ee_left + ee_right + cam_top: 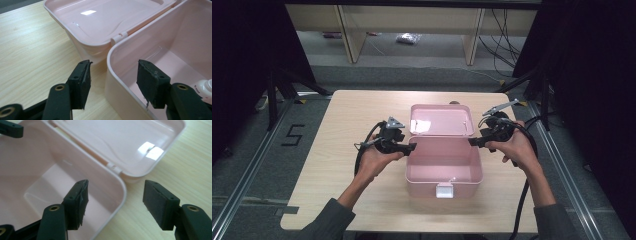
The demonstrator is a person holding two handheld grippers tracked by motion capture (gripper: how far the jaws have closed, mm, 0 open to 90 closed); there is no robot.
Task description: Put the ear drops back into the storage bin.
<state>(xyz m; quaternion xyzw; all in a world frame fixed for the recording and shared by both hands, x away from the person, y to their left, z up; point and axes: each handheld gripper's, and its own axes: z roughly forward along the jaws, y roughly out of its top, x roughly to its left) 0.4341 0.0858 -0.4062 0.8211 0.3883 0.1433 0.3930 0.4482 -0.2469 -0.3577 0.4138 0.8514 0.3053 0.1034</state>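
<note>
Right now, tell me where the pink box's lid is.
In the high view the lid lies flipped open behind the pink box, at the table's middle, between the left gripper and the right gripper.

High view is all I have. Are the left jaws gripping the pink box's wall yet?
Observer: No. The left gripper is open, with one jaw inside the box wall and one outside.
Operator: And the right one?
Observer: The right gripper is open too, straddling the opposite wall near the hinge corner.
Operator: Anything inside the box?
Observer: A small white object sits at the edge of the left gripper view, too cropped to identify.
</note>
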